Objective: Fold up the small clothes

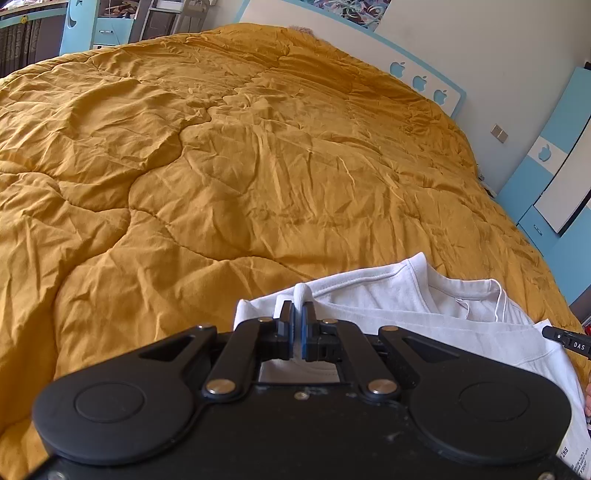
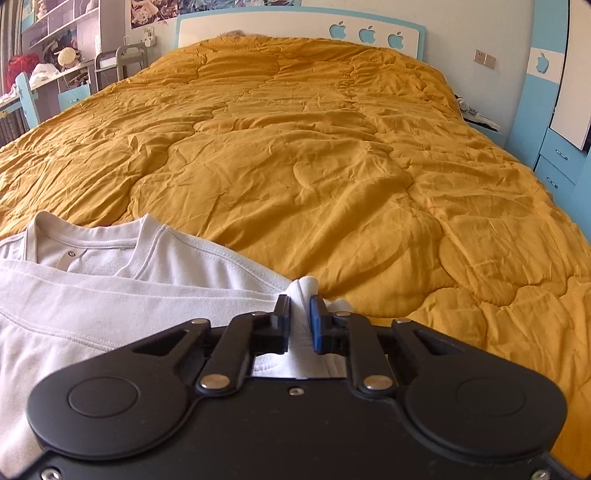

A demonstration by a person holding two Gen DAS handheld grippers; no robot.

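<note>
The left gripper (image 1: 298,317) is clamped tight on a pinch of white fabric, a small fold of the white T-shirt (image 1: 413,295) poking up between its blue pads. The shirt spreads out to that gripper's right, neckline (image 1: 461,291) up ahead and to the right of the fingertips, lying on the mustard quilt (image 1: 221,166). At the far right edge of this view, the tip of the other tool peeks in over the shirt's edge.

Over to the right gripper (image 2: 300,314): its jaws are pinched on a thicker bunch of the same T-shirt (image 2: 110,295), fabric wadded between the pads and bulging just past the tips. From here the shirt lies to the left, collar (image 2: 92,240) ahead-left. The quilt stretches away in front toward the white-and-blue headboard (image 2: 295,31) with apple cut-outs.
</note>
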